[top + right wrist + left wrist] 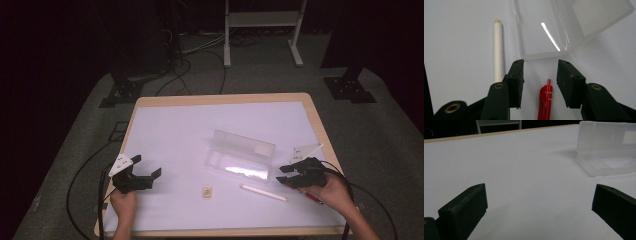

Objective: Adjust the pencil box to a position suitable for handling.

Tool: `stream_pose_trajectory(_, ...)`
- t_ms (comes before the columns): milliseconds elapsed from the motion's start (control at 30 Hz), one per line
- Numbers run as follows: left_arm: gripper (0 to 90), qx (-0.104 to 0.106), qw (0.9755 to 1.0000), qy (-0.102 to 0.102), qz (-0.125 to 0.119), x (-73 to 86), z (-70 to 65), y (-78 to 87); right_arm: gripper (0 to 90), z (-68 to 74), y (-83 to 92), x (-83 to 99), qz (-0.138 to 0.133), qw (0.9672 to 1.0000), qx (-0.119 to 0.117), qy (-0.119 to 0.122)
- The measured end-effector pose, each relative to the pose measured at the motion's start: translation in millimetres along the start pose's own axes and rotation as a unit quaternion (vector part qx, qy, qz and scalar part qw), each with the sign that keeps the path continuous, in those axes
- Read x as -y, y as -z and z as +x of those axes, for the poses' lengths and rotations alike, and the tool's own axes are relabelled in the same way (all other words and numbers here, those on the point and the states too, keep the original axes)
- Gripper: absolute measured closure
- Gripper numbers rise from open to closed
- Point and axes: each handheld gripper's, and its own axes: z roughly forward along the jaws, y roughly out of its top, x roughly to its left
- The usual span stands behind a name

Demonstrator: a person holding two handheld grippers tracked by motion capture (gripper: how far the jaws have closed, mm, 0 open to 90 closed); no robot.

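Observation:
An open clear plastic case [240,157] lies right of the table's middle, its lid standing up behind the tray. In front of it lie a white pen [263,192] and a small tan block [207,191]. My right gripper [281,174] hovers at the case's right end, open. In the right gripper view, a red pen [545,100] lies on the sheet beneath the gap between the jaws of my right gripper [540,65], untouched, with the white pen [498,50] to the left and the case [541,30] ahead. My left gripper [147,166] rests near the front left, open and empty.
A white sheet [200,130] covers the wooden table [220,98]. In the left gripper view the jaws of my left gripper [540,195] stand wide apart over bare sheet, with the case [606,147] at the upper right. Cables trail off the table's front corners.

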Motion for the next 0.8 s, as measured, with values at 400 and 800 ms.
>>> stream_pose_trajectory(400, 0.0, -0.001, 1.0, 0.0, 0.0, 0.0, -0.4, -0.1, 56.2, -1.7, 3.1, 20.1, 0.002, 0.9998, 0.004, -0.018)
stream_pose_trajectory(800, 0.0, -0.003, 1.0, -0.001, 0.003, -0.1, -0.8, -0.4, 57.8, -4.3, 7.4, 40.1, 0.002, 0.9993, 0.006, -0.037)
